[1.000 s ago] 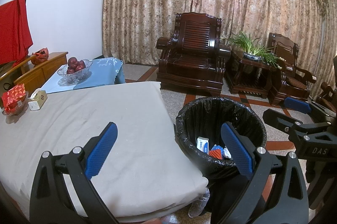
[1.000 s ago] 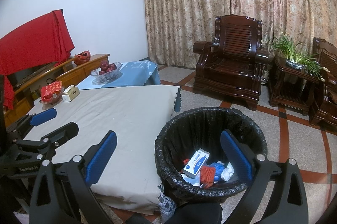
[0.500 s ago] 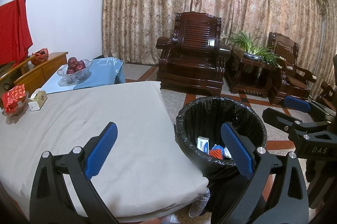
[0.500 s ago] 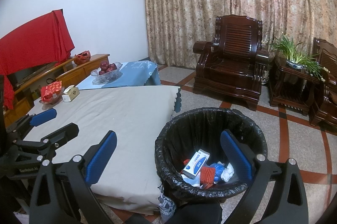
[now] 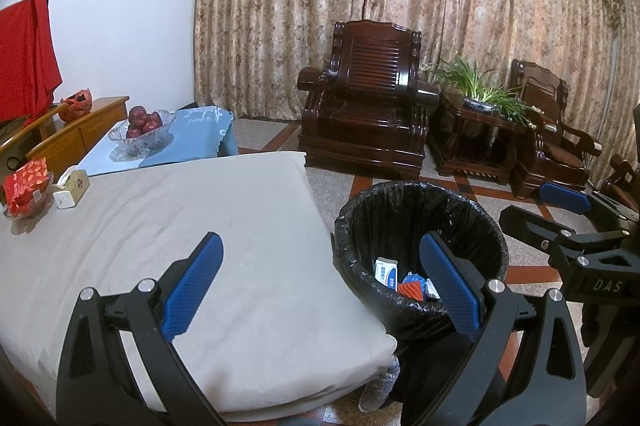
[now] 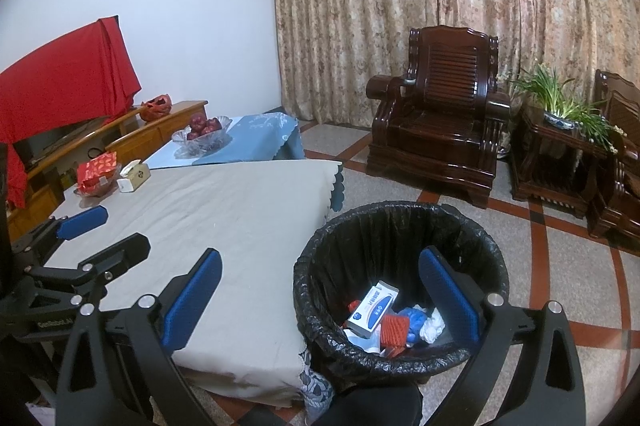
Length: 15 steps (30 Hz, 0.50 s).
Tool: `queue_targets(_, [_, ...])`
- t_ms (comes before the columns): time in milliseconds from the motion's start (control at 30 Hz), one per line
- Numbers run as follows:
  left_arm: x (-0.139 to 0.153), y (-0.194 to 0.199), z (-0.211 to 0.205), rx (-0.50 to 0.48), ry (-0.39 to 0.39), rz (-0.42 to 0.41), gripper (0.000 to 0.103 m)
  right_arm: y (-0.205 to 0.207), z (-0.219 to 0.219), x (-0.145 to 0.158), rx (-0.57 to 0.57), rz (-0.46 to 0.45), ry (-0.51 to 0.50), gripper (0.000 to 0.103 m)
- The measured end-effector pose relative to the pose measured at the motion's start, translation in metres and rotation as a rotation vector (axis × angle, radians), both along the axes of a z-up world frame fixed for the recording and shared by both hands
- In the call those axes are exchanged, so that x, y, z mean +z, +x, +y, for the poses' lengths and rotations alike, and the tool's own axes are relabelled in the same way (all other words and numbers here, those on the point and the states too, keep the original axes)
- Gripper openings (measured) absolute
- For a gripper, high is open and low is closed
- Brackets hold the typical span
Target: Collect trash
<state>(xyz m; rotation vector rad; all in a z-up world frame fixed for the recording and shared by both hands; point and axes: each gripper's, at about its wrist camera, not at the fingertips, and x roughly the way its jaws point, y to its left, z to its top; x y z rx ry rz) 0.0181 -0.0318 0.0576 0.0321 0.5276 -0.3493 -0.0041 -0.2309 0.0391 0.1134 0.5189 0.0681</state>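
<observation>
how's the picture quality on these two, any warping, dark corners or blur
Left wrist view: strong fisheye, curtain bows, black corners, left claw sharp and open. Right wrist view: same warping and dark corners, even indoor light, trash bin contents clear, right claw open, no glare or motion blur.

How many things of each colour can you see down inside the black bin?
White and blue flat cardboard box: 1
Red ridged squares: 1 clear, plus a red bit half hidden behind the box
Blue crumpled wrapper: 1
White crumpled paper: 1
Total: 4 clear pieces in the black-lined bin, perhaps 5; more may lie hidden beneath.
</observation>
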Motion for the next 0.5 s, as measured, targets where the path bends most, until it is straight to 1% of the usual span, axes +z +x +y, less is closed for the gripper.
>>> queue_targets(500, [-0.0008,0.0001,0.0012,0.0,0.0,0.002,0.096,0.0029,0.002,-0.0089,0.002,0.011,0.0,0.097])
